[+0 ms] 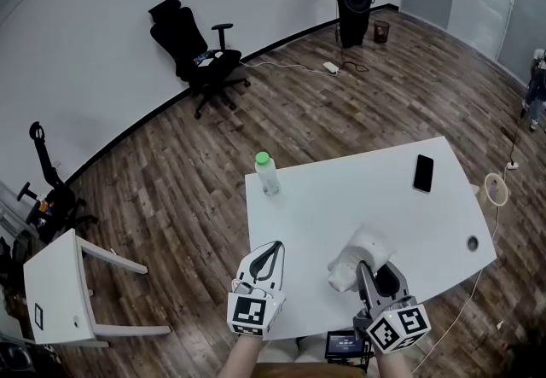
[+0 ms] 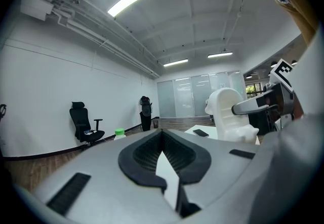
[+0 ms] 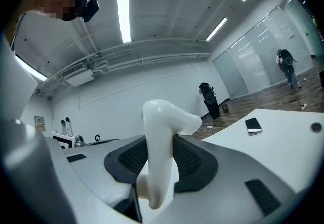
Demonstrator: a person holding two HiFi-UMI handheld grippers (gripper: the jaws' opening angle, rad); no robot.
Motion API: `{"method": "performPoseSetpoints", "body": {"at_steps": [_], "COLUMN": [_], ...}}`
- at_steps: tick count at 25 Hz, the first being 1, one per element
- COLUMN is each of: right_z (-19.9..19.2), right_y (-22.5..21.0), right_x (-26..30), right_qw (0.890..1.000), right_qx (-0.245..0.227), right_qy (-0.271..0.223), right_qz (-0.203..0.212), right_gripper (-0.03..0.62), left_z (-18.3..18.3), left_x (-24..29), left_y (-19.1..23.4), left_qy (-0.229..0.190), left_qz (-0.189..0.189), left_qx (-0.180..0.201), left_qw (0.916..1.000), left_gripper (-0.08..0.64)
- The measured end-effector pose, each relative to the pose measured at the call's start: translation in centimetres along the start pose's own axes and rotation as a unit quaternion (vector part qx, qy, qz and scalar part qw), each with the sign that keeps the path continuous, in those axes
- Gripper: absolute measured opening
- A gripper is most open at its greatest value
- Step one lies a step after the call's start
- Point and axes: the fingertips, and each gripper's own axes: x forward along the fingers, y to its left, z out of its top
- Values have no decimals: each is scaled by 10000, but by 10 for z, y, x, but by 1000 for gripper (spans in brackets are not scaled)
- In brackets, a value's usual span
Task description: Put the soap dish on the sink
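– Dish [image 1: 354,257] location?
– Over the near part of the table [image 1: 341,189], just ahead of the right gripper [image 1: 375,270]. Touching the top or lifted, can't tell.

– Right gripper state?
– Clamped on the dish. The right gripper view shows a white curved wall pinched between both pads, with the rest sticking up and forward past the tips.

– Why grab it there?
– My guess is the rim is the only thin part the jaws can span. The body looks too wide. An edge grip also leaves the base free for setting down.

– Left gripper [image 1: 271,247]?
– Jaws together, nothing between them. It sits at the table's near left edge, apart from the dish. It looks parked out of the way, since one gripper seems enough for the carry.

– Sink?
– None in any view. There's only the table, wood floor and a chair [image 1: 198,52] by the wall, so the target can't be pinned.

– Clutter?
– A bottle [image 1: 267,173] with a green cap stands at the far left corner and a phone [image 1: 423,172] lies far right. Both are well apart from the dish and no obstacle.

– Stage?
– Grasp done, placing not yet done.

– Risk?
– An edge pinch on smooth white material could let the dish pivot or slip if swung fast.
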Motion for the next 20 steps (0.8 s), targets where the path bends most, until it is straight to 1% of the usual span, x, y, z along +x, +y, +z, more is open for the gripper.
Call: {"method": "performPoseSetpoints", "body": {"at_steps": [4,9,14,17,20], "right_z": [-7,-27,-38,-50,-58], "right_y": [-5,-13,-16,-16,-15], "right_x": [13,26,41,50,56], "right_qw": [9999,9981,9968,9965,9958], "right_qx": [84,427,558,534,581], "right_qy": [71,293,375,472,555], "right_qz": [-61,-318,-422,-428,-447], "right_gripper": [149,150,149,149,150], "left_z": [-5,-16,-29,-44,-51], "left_x": [14,28,41,42,39], "left_y": [4,11,21,28,34], "left_qy": [48,161,245,339,377], "left_qz": [-112,-291,-414,-453,-464], "left_qx": [24,-88,-166,-246,-332], "left_qw": [9999,9994,9987,9981,9977], "left_gripper": [8,8,8,8,8]}}
